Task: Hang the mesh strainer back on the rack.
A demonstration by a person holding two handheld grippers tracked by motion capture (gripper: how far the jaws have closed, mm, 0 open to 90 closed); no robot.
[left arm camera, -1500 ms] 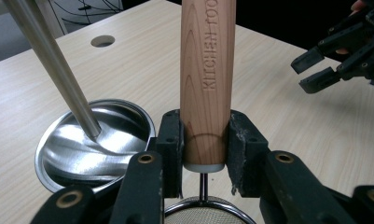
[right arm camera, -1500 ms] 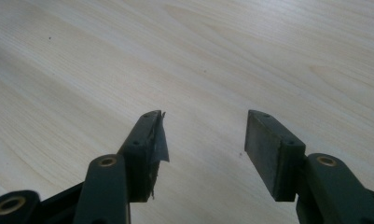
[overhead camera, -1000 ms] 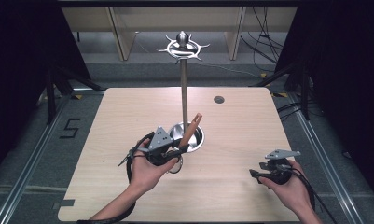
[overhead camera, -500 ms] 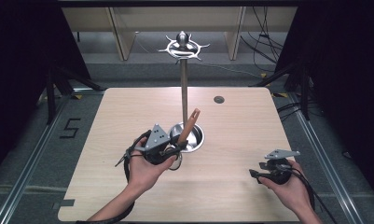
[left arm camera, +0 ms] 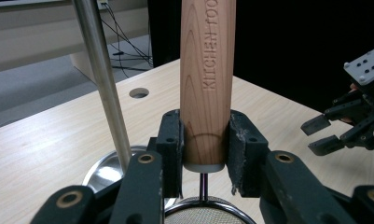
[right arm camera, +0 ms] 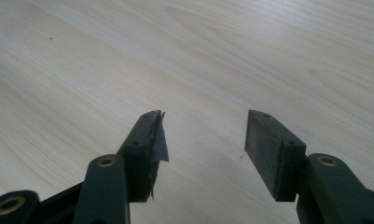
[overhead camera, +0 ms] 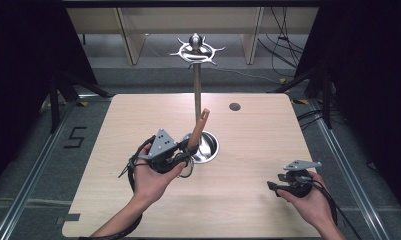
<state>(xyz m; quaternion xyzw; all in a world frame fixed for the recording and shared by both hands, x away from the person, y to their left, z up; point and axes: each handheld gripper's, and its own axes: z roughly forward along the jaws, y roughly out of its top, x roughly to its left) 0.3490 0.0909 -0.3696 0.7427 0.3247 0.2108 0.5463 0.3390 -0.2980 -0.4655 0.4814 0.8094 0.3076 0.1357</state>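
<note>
The fingers (left arm camera: 173, 154) of the left gripper (left arm camera: 204, 151) are clamped on the wooden handle (left arm camera: 207, 84) of a small strainer; one black pad is pressed against each side of the handle near its lower end, just above the point where a thin wire runs down to the mesh bowl (left arm camera: 204, 214). The handle is held nearly upright between the pads, with its free end pointing up and away from the hand. In the high view the left gripper (overhead camera: 180, 155) is seen just beside the round steel base (overhead camera: 207, 147) of the hanging stand (overhead camera: 197, 95), on the near left side of the pole, and the handle (overhead camera: 199, 129) leans up alongside that pole. The hooks (overhead camera: 195, 49) at the top of the stand are well above the handle's tip.

The right gripper (overhead camera: 288, 184) is kept well apart from the stand, near the table's (overhead camera: 268, 130) right front edge; its jaws are spread and nothing is between them, only bare wood being seen below.

The step in hand is judged to be the carrying of the strainer toward the stand so that it can be hung. The next move would call for the strainer to be lifted to hook height and its end to be lined up with one hook, without the pole being knocked.
</note>
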